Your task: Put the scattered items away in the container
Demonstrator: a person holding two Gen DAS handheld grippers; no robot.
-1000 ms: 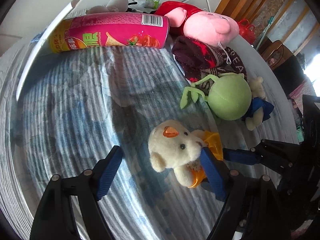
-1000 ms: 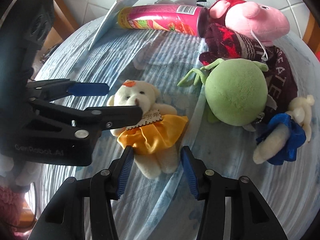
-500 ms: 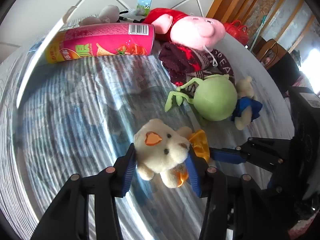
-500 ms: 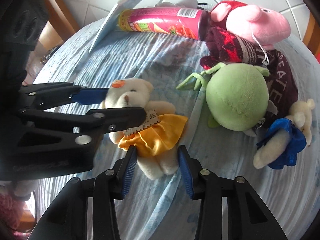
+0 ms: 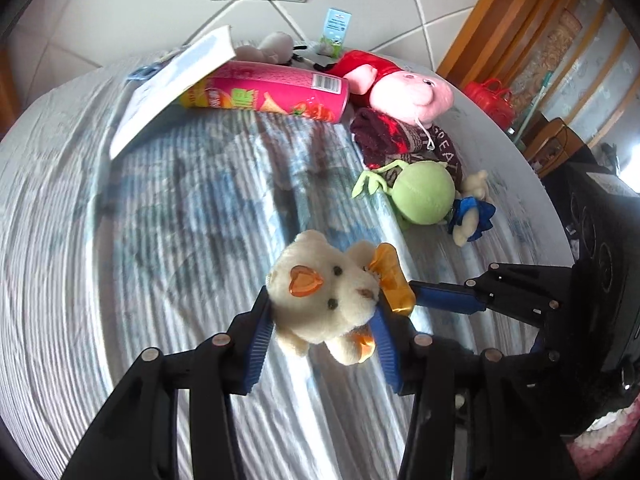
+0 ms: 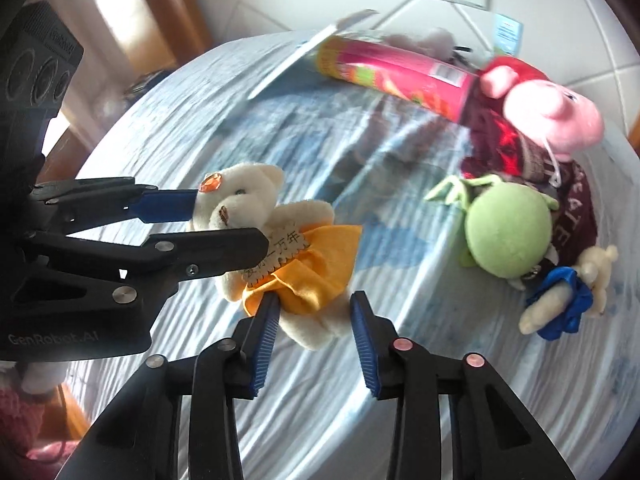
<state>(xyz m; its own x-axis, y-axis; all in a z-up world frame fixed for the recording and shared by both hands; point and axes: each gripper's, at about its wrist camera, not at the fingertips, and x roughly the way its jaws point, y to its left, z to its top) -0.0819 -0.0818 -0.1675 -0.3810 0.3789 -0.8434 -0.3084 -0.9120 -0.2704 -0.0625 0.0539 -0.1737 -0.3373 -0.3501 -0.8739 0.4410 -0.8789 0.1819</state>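
Observation:
My left gripper (image 5: 322,316) is shut on the head of a small white bear in an orange dress (image 5: 326,300) and holds it above the blue striped bedsheet (image 5: 180,220). In the right wrist view the same bear (image 6: 280,240) hangs from the left gripper (image 6: 228,216), with its legs between the blue pads of my right gripper (image 6: 316,336), which is open. Farther off lie a green round plush (image 6: 506,232), a small white doll in blue (image 6: 564,304), a pink pig plush (image 6: 548,116), a dark knitted cloth (image 6: 576,200) and a pink chip can (image 6: 396,72). No container is in view.
A white card (image 5: 172,84) leans on the chip can (image 5: 264,92) at the back. A small milk carton (image 5: 334,34) and a grey plush (image 5: 272,46) stand by the tiled wall. Wooden furniture and a red bag (image 5: 490,96) are at the right of the bed.
My left gripper has closed on the bear's head and lifted it off the sheet. The right gripper has stayed open around the bear's legs and risen with it.

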